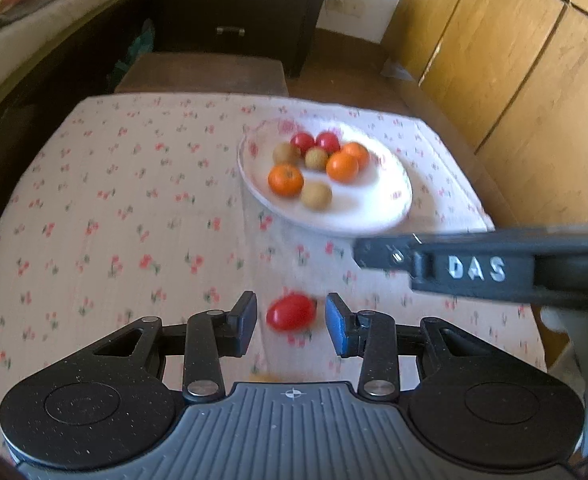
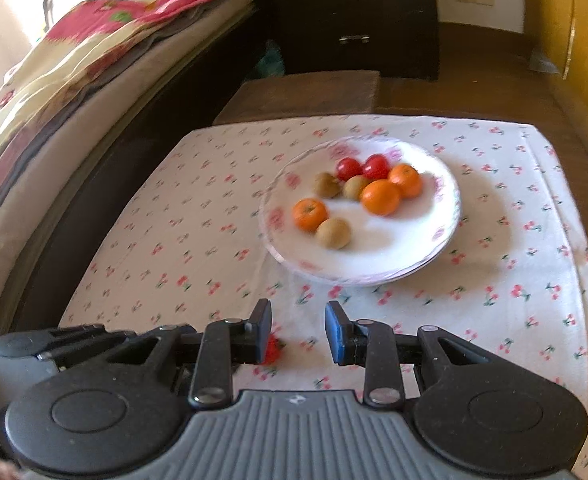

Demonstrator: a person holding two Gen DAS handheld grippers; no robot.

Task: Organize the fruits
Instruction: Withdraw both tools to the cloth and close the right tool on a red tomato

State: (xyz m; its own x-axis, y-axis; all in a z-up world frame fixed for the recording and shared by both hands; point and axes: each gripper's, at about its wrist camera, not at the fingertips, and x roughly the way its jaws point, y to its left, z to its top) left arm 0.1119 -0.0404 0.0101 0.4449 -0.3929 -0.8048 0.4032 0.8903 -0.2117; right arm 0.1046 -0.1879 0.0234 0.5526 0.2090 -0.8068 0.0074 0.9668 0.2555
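A: Where is the fruit?

B: Most of it sits on the round white plate with pink flower marks (image 2: 433,240), which lies on the worktop's white cloth printed with small red cherries (image 1: 114,200). On the plate are three small orange mandarins (image 2: 381,197), three dull tan round fruits (image 2: 333,233) and two glossy red tomatoes (image 2: 349,168), bunched toward its far side.

A: Anything off the plate?

B: One oval red tomato (image 1: 291,312) lies on the cloth, on the near side of the plate, apart from it.

A: And the left claw (image 1: 291,322)?

B: Its jaws stand on either side of that tomato with a gap at each pad, so they are parted and not pressing it. Whether the tomato rests on the cloth or hangs just above it, I cannot tell through the blur.

A: The right claw (image 2: 298,332)?

B: It points down at the cloth before the plate, jaws a modest gap apart, nothing between them. In the left view its black body marked "DAS" crosses in from the right, below the plate's near rim.
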